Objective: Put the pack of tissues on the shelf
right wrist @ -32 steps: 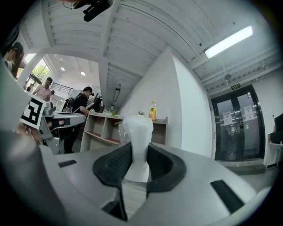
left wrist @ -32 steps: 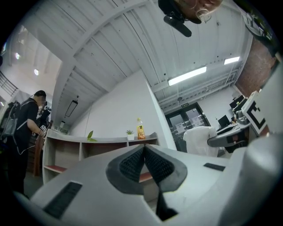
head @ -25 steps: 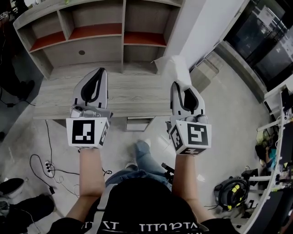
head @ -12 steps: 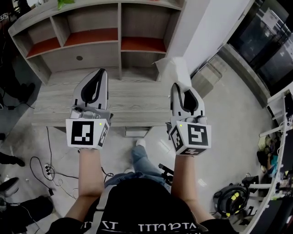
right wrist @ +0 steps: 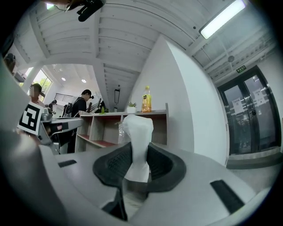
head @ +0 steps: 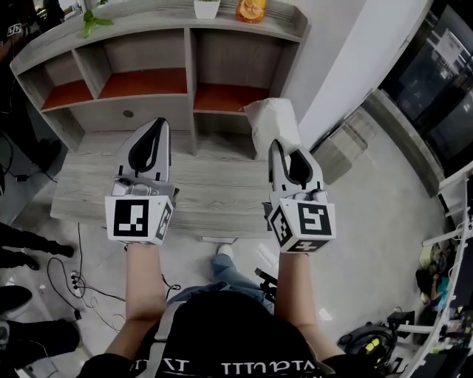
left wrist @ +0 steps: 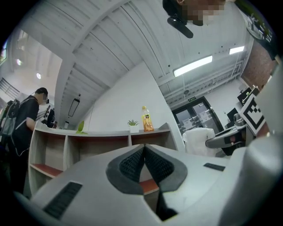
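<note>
My right gripper (head: 282,145) is shut on a white pack of tissues (head: 272,122), which sticks out past its tips over the desk's right end, in front of the shelf unit (head: 192,70). In the right gripper view the pack of tissues (right wrist: 138,132) is pinched between the dark pads (right wrist: 114,165) and stands up toward the shelf (right wrist: 119,126). My left gripper (head: 155,123) hovers over the desk with its jaws shut and nothing between them. In the left gripper view my left gripper (left wrist: 144,149) points at the shelf (left wrist: 88,148), with the pack of tissues (left wrist: 197,140) at the right.
The shelf's top board carries an orange bottle (head: 253,9), a small white pot (head: 207,7) and a green plant (head: 93,21). A grey wooden desk (head: 89,184) lies below the grippers. A white wall (head: 340,59) stands right of the shelf. People (right wrist: 82,108) stand at the left. Cables (head: 74,277) lie on the floor.
Both grippers have moved forward toward the shelf, and the tissue pack now sits closer to its right compartment. The shelf's top with the bottle and pot has come into view.
</note>
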{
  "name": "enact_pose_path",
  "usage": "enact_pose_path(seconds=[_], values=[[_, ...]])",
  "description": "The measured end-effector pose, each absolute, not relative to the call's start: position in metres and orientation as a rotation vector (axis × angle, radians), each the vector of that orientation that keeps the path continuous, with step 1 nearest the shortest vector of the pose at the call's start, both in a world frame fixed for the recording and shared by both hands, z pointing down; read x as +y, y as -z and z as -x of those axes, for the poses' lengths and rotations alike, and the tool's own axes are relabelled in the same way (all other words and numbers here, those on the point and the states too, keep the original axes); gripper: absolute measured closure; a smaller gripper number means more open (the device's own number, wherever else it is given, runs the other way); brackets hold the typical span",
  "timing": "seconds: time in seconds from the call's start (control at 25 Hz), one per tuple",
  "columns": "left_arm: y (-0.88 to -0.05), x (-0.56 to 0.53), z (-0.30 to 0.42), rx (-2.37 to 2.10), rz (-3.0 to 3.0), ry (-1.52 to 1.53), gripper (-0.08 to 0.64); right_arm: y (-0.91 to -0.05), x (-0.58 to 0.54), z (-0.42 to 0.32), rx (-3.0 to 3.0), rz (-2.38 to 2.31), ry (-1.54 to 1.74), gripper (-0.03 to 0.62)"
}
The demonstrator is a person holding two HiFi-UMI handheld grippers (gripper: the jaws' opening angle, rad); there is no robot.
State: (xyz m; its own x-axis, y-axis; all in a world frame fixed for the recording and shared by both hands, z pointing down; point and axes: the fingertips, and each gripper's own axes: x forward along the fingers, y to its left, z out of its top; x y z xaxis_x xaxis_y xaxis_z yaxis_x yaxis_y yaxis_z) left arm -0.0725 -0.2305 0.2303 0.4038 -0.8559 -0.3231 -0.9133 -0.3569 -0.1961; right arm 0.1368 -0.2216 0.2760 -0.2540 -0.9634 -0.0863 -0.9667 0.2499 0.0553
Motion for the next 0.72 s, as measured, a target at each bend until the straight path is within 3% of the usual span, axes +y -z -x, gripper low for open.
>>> enact_pose_path(seconds=[0.72], values=[[-0.231, -0.339, 0.039, 1.637, 2.245, -0.196, 0.546, -0.316, -0.355, -0.145, 2.534, 1.538, 0.288, 0.488]])
